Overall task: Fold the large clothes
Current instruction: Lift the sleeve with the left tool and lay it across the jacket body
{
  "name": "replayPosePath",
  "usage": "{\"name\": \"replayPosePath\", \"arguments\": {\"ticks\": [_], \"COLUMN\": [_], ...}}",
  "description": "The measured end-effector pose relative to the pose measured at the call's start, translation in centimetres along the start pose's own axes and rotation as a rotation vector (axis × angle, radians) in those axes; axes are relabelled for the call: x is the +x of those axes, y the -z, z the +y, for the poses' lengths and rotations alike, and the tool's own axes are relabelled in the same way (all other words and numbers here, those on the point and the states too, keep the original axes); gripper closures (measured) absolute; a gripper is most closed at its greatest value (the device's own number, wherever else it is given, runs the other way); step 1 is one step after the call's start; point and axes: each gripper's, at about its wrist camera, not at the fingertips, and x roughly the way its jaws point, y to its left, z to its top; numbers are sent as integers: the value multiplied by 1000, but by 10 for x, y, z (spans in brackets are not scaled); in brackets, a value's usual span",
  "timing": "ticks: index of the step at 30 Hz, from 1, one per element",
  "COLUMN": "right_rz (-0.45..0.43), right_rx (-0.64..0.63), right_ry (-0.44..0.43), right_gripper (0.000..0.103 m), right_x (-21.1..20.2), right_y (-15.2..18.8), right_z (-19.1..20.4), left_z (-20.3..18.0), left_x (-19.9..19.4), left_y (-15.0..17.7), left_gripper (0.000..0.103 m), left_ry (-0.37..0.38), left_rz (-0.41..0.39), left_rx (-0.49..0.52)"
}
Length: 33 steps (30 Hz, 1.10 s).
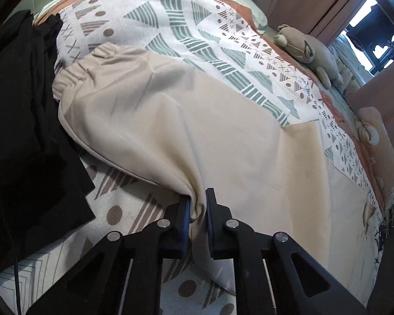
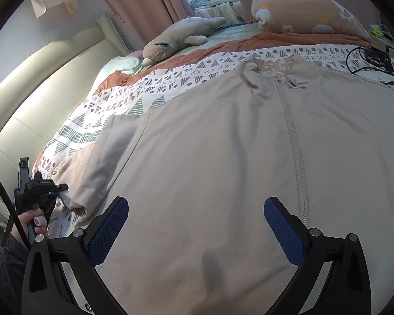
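Note:
A large beige zip jacket [image 2: 210, 157] lies front-up on the patterned bedspread [image 2: 113, 110], collar toward the far side, zip [image 2: 296, 157] running down its middle. My left gripper [image 1: 197, 204] is shut on the jacket's edge [image 1: 197, 202] near the sleeve, whose elastic cuff [image 1: 73, 76] lies far left. The left gripper also shows in the right wrist view [image 2: 61, 187] at the jacket's left edge. My right gripper [image 2: 195, 225] is open wide and hovers empty over the jacket's lower front.
A black garment [image 1: 26, 131] is piled at the left of the bed. A plush toy [image 2: 181, 36] and an orange pillow [image 2: 307, 15] lie at the far side. A black cable and device [image 2: 373, 57] sit far right. A padded headboard [image 2: 44, 78] stands left.

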Motion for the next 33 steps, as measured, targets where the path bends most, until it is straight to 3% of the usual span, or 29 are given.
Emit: {"name": "replayPosePath", "arguments": {"ticks": [7,11,17,22,28,33], "right_rz": [35,55,97,97,28,6], "right_rx": [-37,-65,-30,-7,86,155], "right_ry": [-90,-95,-123,-89,-93,-102], "right_gripper": [0,0,0,0,0,0], "right_x": [10,12,2,-16,-50,-68], "right_y": [2,3,9,8,1,4], "right_z": [20,25,9,-5,-17,-36], "left_z": [-41,-69,-128,-176,-222,-245], "left_x": [-69,-108,-143,-147,-142,-116], "left_y": [-25,-33,-4,30,68,106], "left_gripper": [93,93,93,93,93,93], "left_ry": [106,184,299,406,499,489], "left_rz": [-133,-187,-229,-178,-91,31], "left_rx": [122,188,347,421,460,433]}}
